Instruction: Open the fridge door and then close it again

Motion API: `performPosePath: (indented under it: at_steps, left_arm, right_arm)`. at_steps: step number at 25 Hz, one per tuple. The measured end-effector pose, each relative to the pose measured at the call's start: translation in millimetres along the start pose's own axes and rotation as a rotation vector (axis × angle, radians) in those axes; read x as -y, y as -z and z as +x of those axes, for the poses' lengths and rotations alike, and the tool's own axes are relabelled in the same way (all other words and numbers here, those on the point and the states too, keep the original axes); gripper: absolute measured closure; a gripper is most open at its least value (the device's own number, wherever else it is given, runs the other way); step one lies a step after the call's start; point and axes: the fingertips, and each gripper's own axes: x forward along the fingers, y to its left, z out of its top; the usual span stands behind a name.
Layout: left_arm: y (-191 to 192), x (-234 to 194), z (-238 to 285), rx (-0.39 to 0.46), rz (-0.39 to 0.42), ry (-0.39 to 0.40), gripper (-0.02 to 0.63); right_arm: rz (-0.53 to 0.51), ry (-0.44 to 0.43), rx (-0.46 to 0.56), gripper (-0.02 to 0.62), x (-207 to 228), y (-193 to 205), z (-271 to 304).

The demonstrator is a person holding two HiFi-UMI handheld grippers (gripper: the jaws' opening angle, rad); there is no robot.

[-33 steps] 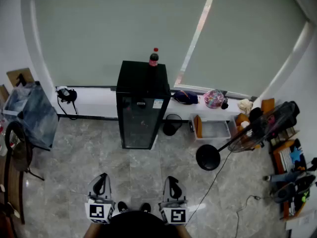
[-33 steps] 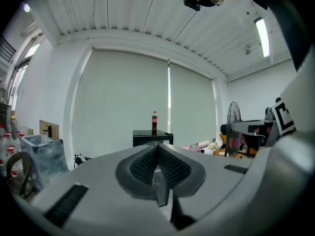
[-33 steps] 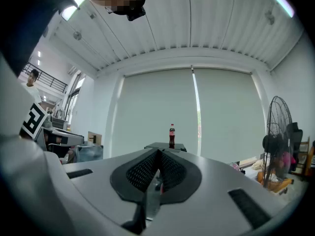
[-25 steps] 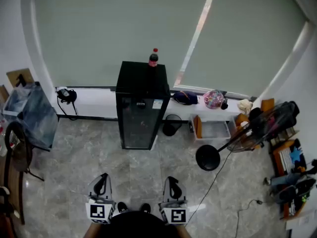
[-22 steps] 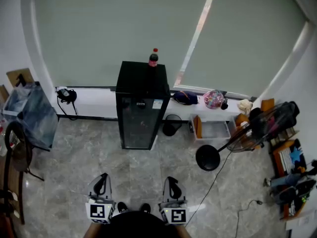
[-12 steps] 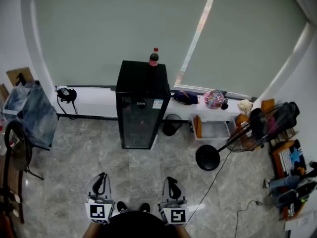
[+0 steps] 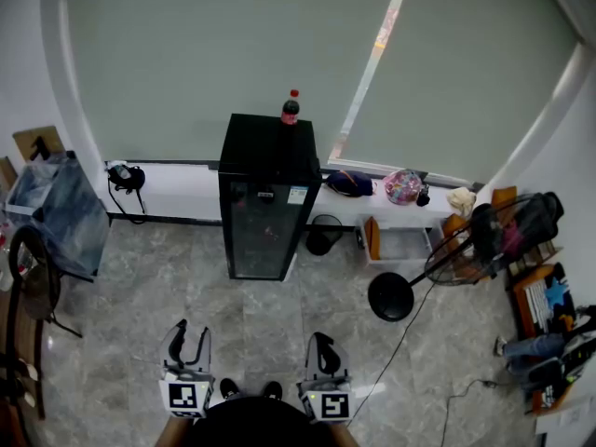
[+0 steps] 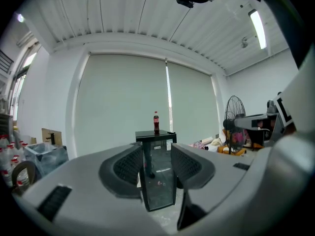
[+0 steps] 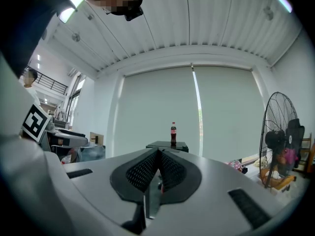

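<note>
**Q:** Room, as entered?

**A:** Grey tiled floor point(image 7: 279, 310) and pale roller blinds point(image 7: 214, 54) across the far wall.
- Item 1: black fridge point(image 7: 268, 203) with a glass door, set against the low sill, with the door shut.
- Item 2: cola bottle point(image 7: 291, 107), stood upright on the fridge top.
- Item 3: pedestal fan point(image 7: 470, 250), placed to the right, well apart from the fridge.

**Q:** Tools?

**A:** Both are held level, close to the body and well apart from the fridge.
- Left tool point(image 7: 190, 333): the jaws have just been opened and are held apart. Nothing is gripped; only the distant fridge is seen through the gap.
- Right tool point(image 7: 322, 345): the jaws are pressed together, with nothing between them.

**Q:** Bearing on the task?

**A:** The door is judged untouched, and its opening not yet begun. The parted left tool is judged to be readied for the door's edge. An approach across the floor is required first.
</note>
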Motion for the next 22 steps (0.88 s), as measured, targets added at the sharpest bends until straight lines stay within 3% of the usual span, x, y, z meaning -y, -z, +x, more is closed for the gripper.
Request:
performPosePath:
  at_steps: [16, 22]
  left_arm:
    - [5, -9, 0, -0.019, 0.052, -0.038, 0.208]
    - [5, -15, -2, -0.03, 0.033, -0.033, 0.172]
  right_arm:
    - [0.009, -0.009, 0.001, 0.592, -4, 3, 0]
    - [0.004, -0.013, 0.008, 0.592, -12, 0, 4]
